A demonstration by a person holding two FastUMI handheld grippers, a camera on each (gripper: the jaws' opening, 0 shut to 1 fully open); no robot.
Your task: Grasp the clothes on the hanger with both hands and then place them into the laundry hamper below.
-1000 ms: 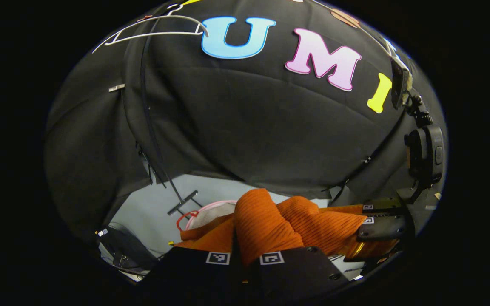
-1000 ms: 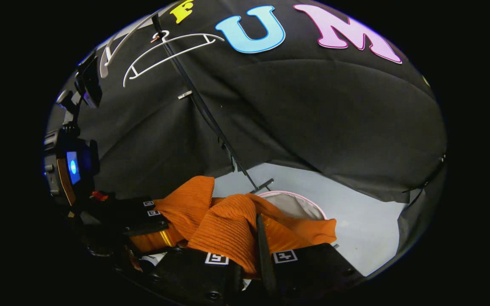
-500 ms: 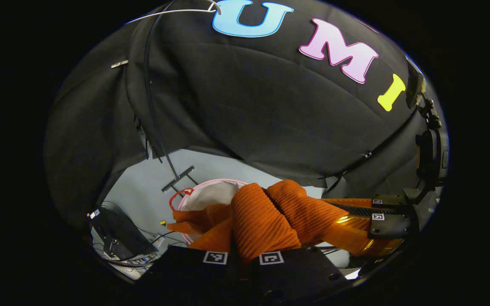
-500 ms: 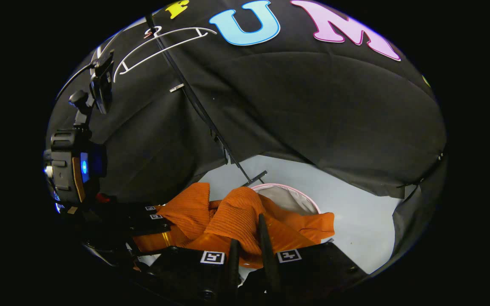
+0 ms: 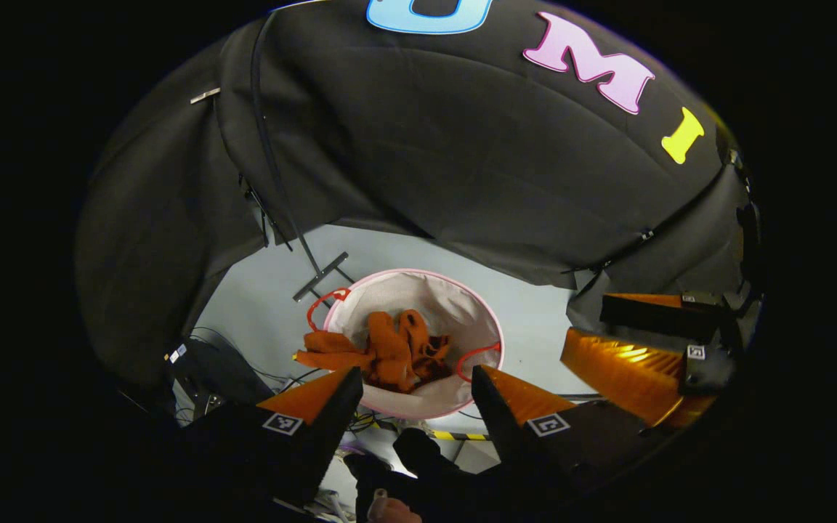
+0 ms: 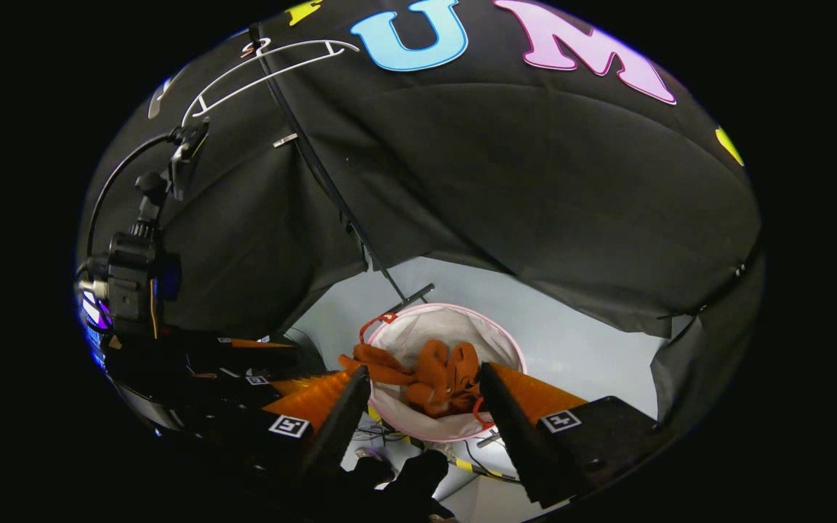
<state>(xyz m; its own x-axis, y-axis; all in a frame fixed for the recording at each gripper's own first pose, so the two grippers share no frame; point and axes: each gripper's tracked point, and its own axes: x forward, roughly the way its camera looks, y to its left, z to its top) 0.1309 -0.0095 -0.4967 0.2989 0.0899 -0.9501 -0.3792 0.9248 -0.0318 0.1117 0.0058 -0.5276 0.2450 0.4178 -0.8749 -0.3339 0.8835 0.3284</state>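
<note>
Both pairs of fingers, clamped on cloth half a second ago, now stand apart and empty: left gripper (image 5: 411, 381), right gripper (image 6: 424, 381). Between and beyond each pair, at lower centre of frame, the orange ribbed knit garment (image 5: 389, 352) lies crumpled inside the round white pink-rimmed fabric laundry hamper (image 5: 455, 301), one end draped over its left rim. Placement appears complete. The bare white wire hanger (image 6: 259, 65) hangs upper left.

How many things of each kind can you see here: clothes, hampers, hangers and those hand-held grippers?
Orange garment, lying in the hamper with one end over the rim: 1
Laundry hamper, round, pale with a pink rim: 1
White hanger, bare, up on the stand: 1
Grippers, both open: 2, the left gripper and the right gripper
Total: 5
</note>
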